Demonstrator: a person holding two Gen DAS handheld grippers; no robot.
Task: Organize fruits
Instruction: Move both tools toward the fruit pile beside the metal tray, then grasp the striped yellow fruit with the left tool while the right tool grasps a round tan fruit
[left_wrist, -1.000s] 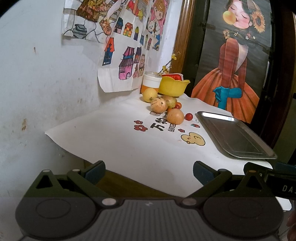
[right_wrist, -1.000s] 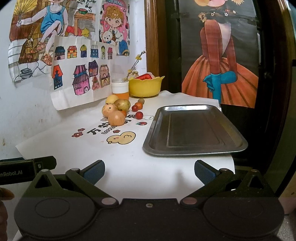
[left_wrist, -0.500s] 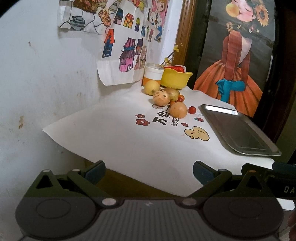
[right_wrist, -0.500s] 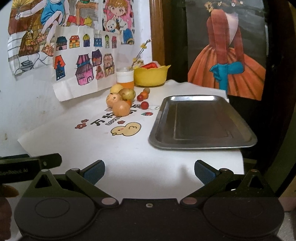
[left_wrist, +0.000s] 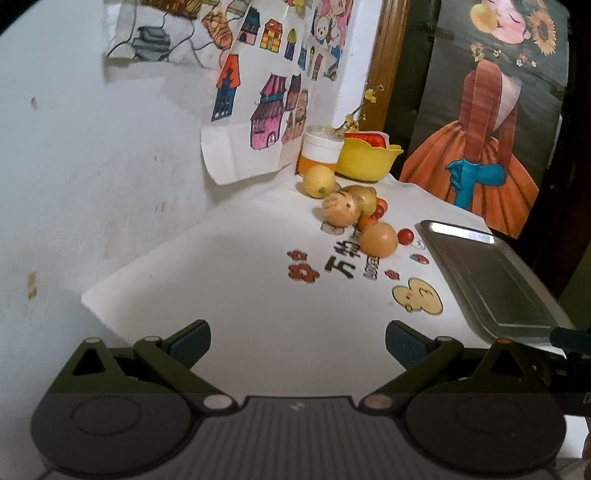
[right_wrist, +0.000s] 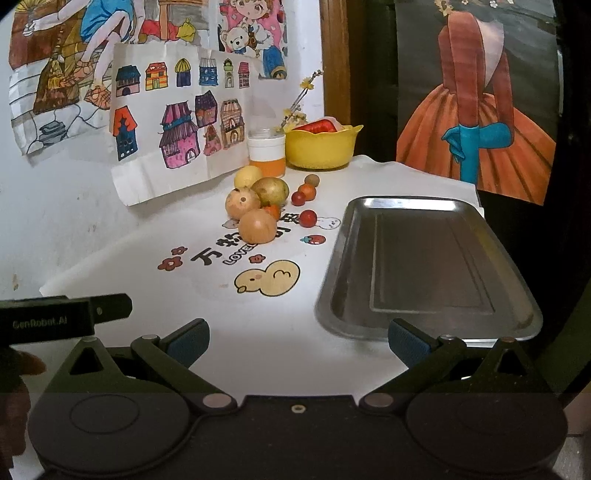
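Right wrist: fruits (right_wrist: 258, 206) clustered left of empty tray (right_wrist: 424, 258).

A yellow bowl (right_wrist: 320, 147) holding something red stands beside a white-lidded orange jar (right_wrist: 266, 152) at the back of the white printed cloth (right_wrist: 258, 325); children's house drawings (right_wrist: 177, 129) hang on the wall
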